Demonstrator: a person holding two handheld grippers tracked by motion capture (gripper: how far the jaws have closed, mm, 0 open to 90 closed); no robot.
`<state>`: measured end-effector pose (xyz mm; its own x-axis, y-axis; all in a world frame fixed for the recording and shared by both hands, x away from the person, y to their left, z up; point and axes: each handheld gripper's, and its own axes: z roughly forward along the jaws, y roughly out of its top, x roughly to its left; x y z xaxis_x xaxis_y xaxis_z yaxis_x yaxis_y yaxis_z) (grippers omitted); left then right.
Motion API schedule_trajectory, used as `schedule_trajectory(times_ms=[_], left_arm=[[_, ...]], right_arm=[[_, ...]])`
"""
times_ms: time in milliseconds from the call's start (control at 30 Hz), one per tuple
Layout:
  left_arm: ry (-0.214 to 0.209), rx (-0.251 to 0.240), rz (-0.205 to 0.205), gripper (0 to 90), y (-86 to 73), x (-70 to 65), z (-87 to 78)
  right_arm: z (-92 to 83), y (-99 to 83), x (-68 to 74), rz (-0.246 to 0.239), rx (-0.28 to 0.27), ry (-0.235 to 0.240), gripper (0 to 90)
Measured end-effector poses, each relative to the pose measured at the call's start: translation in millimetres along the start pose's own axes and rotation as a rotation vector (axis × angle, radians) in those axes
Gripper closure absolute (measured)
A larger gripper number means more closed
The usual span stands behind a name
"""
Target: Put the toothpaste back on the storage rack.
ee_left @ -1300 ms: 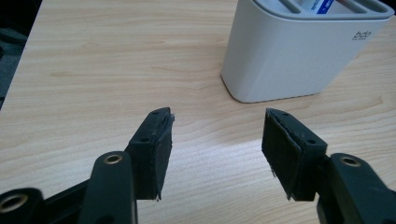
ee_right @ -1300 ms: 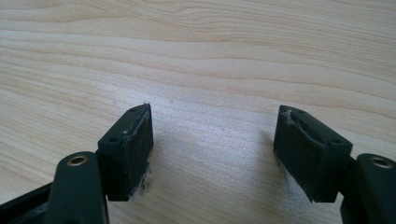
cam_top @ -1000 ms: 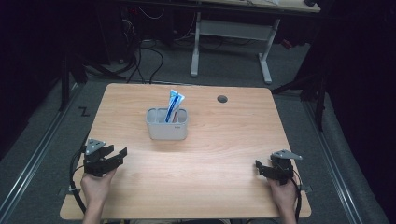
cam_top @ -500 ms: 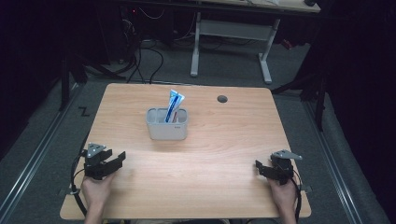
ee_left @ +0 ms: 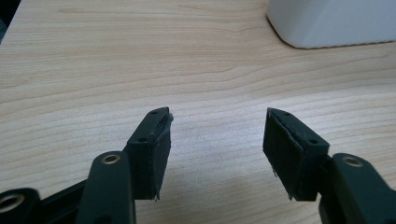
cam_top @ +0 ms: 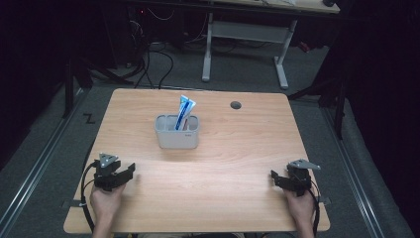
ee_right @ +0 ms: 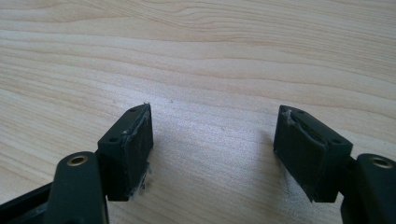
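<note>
Broadly: wooden table [cam_top: 237, 163] across the middle of the high view, dark floor around. Grey holder [cam_top: 177, 131] at upper centre of the tabletop, blue-and-white tube [cam_top: 184, 112] upright inside, leaning slightly right. Small round hole [cam_top: 236, 105] up and to the right. Left gripper [cam_top: 130, 171] low at lower left, right gripper [cam_top: 273, 177] at lower right, both well apart from the holder. Both released, jaws spread over bare wood, nothing between them in either gripper view. Holder corner [ee_left: 336, 23] at upper right of the left gripper view. Judging by this: tube in place, holder untouched, either nothing begun or all finished; cannot tell which.
</note>
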<state>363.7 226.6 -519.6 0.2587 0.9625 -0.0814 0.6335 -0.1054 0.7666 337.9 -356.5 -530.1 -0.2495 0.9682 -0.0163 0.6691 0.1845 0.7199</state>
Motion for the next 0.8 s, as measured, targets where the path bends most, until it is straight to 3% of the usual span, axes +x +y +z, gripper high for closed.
schedule_trajectory(times_ms=[133, 333, 433, 800], left_arm=[[0.029, 0.008, 0.018, 41.8, -1.4, 0.0, 4.3], [0.051, 0.018, 0.007, 41.5, -9.1, 1.5, 11.3], [0.067, 0.024, 0.026, 40.8, -11.3, -0.1, 13.2], [0.065, 0.031, 0.035, 36.1, -10.2, -1.4, 15.0]], right_arm=[[0.0, 0.0, 0.0, 0.0, 0.0, 0.0, 28.4], [0.0, 0.0, 0.0, 0.001, 0.0, 0.001, 28.4], [0.0, 0.0, 0.0, 0.001, 0.0, 0.001, 28.4], [0.1, 0.0, -0.5, 0.001, 0.0, -0.002, 28.4]])
